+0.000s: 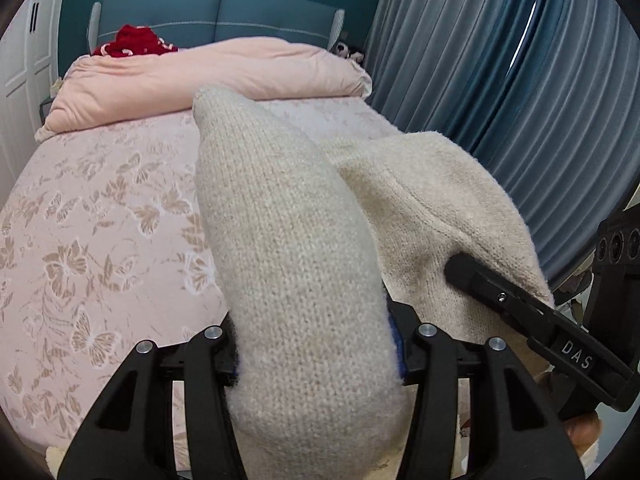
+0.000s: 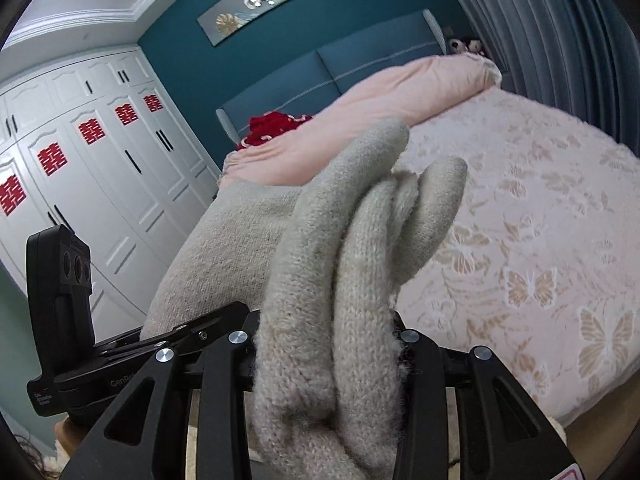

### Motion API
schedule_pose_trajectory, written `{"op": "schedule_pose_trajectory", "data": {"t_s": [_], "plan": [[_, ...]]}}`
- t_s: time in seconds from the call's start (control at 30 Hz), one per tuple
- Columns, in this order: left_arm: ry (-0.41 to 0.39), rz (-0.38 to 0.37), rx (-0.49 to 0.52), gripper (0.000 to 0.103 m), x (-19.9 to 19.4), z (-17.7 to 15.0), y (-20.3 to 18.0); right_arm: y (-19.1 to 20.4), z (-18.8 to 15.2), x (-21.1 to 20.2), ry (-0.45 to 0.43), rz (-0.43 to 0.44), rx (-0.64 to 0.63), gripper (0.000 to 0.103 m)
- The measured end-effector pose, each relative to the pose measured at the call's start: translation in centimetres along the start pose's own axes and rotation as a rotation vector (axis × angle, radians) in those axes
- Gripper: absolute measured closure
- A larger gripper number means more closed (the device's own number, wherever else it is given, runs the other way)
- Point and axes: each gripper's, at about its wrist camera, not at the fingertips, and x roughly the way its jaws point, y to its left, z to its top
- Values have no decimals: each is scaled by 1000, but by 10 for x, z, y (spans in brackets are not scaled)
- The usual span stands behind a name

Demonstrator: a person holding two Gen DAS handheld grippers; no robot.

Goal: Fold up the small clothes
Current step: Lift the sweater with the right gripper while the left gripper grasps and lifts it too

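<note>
Above a bed dressed in a pink butterfly-print sheet (image 1: 100, 208), I hold a cream knitted garment (image 1: 288, 248) in the air between my two grippers. My left gripper (image 1: 316, 344) is clamped on a thick roll of the knit, which fills the gap between the fingers and rises forward out of them, hiding most of both pads; a strip of blue pad (image 1: 396, 344) shows at the right finger. To the right in the left wrist view, the rest of the garment drapes across to my right gripper (image 1: 464, 268), whose black finger presses into the fabric. In the right wrist view, my right gripper (image 2: 328, 352) is closed on several bunched folds of the same knit (image 2: 352, 240), which stand up between the fingers and fan out ahead of them. A pink duvet (image 1: 208, 76) lies rolled by the blue headboard (image 1: 216, 16), with a red cloth (image 1: 134, 42) on it. Blue curtains (image 1: 520, 80) hang right; white wardrobes (image 2: 100, 168) stand left.
</note>
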Motion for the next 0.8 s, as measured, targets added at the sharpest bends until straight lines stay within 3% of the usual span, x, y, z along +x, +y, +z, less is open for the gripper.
{"op": "schedule_pose_trajectory", "data": {"t_s": [0.2,0.33,0.43,0.5,0.57,0.63,0.73,0.8], "plan": [[-215,-33,27,54,-88,31,24,79,35,-35,-157,94,-146,67],[-336,9,72,52,-138,45,45,129,49,-36,-227,173,-207,66],[-369,55,80,50,-155,52,71,153,51,-16,-237,216,-217,64],[-351,81,65,46,-147,53,96,158,46,12,-204,229,-198,60],[-310,119,46,40,-122,49,128,155,32,52,-158,188,-164,51],[-266,143,5,19,-80,30,168,140,5,105,-76,130,-134,42],[-96,249,-153,17,-18,-27,230,96,-56,182,138,-89,-103,45],[7,269,-267,19,1,-68,258,70,-91,195,225,-121,-57,46]]}}
